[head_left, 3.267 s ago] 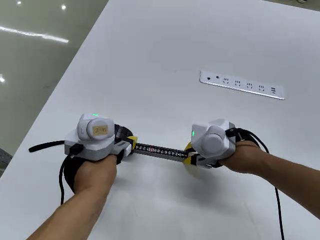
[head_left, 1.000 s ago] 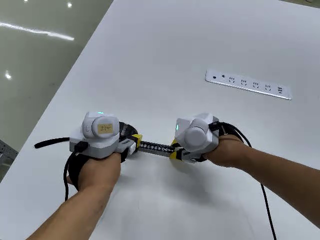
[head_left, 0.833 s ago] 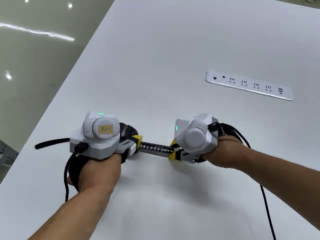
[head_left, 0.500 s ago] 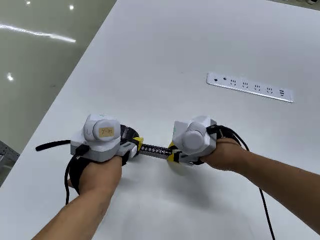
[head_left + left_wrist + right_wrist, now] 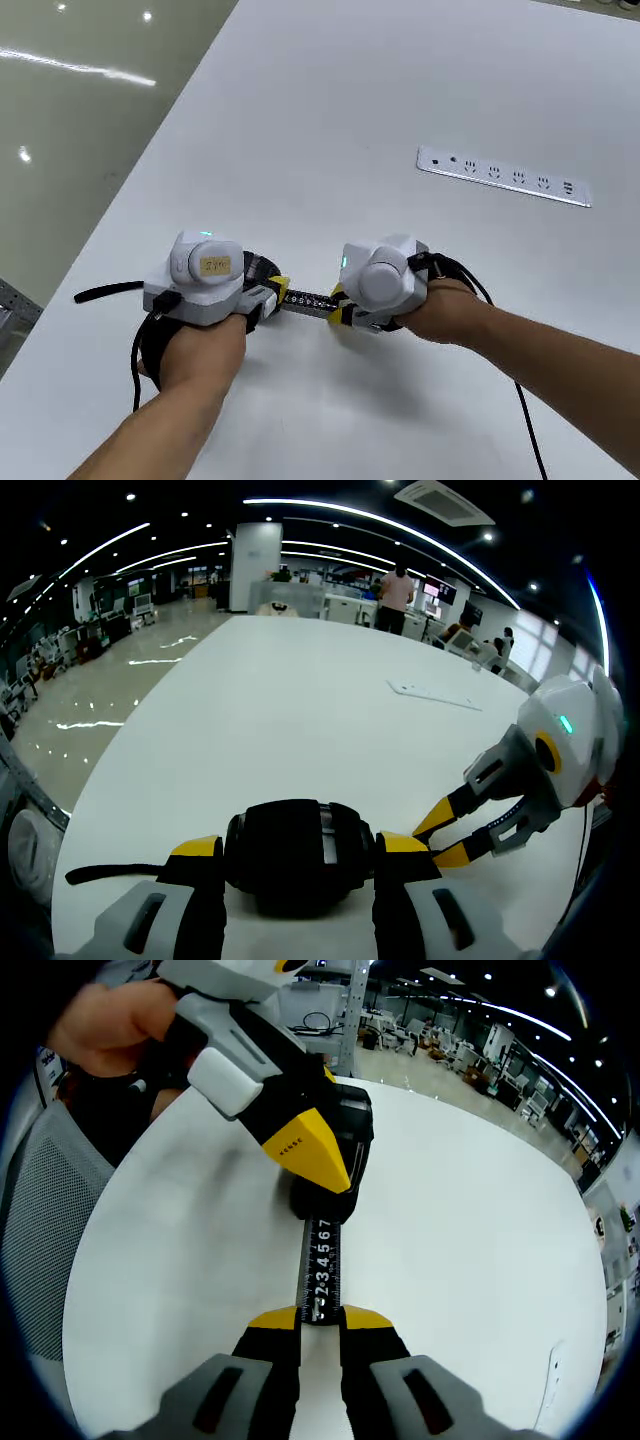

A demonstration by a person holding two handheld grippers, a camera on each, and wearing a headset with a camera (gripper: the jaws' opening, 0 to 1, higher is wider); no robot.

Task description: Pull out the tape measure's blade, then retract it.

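My left gripper (image 5: 300, 848) is clamped round the tape measure (image 5: 290, 852) case and my right gripper (image 5: 320, 1317) is pinching the blade (image 5: 321, 1260) end, with only a short numbered stretch out between them. So it's either barely pulled or nearly retracted, can't tell which. On the left the table (image 5: 350, 100) edge is close. Loads of bare room far and right, power strip (image 5: 503, 177) well apart.

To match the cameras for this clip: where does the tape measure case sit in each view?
Head view: the tape measure case is lower left of centre, clamped in the left gripper.
Left gripper view: the case is at bottom centre, between that view's own jaws.
Right gripper view: the case is at upper centre, beyond the blade.
Shared landmark: the right gripper, yellow-tipped, pinching the blade.
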